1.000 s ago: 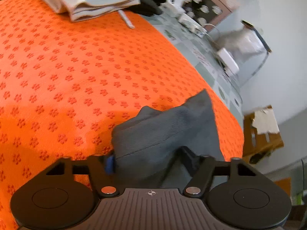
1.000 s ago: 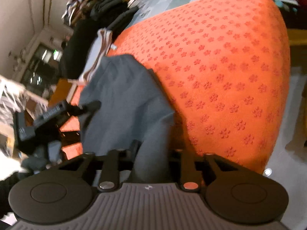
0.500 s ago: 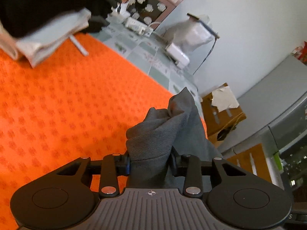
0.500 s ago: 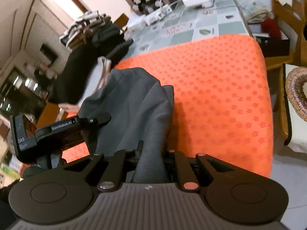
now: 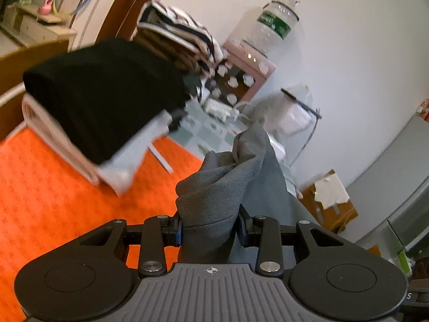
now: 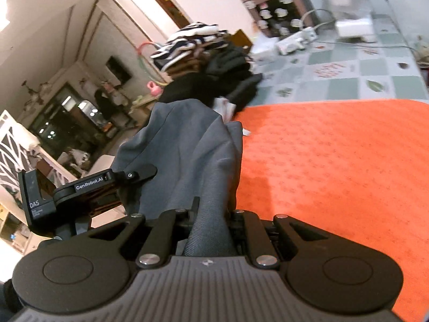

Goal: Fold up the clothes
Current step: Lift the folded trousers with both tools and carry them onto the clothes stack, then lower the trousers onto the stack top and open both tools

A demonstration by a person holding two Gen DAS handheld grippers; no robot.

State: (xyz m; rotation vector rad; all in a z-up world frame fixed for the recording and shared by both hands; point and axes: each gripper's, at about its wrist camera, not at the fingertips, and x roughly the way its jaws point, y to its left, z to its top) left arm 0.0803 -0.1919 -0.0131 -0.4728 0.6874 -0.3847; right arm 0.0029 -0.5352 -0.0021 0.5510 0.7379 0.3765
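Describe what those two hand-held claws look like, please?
Each claw, left and right, is matte black plastic: a ribbed grey-black body, two round side discs, silver pivot screws. The left has blue finger pads. White lettering "GenRobot.AI" and "DAS" marks its side.

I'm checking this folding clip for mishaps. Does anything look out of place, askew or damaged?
Nothing looks damaged or spilled. The grey garment is bunched between both grippers, left gripper and right gripper, as you'd expect mid-fold. The only untidy thing is the black-topped pile of folded clothes, which overhangs the orange cloth unevenly.
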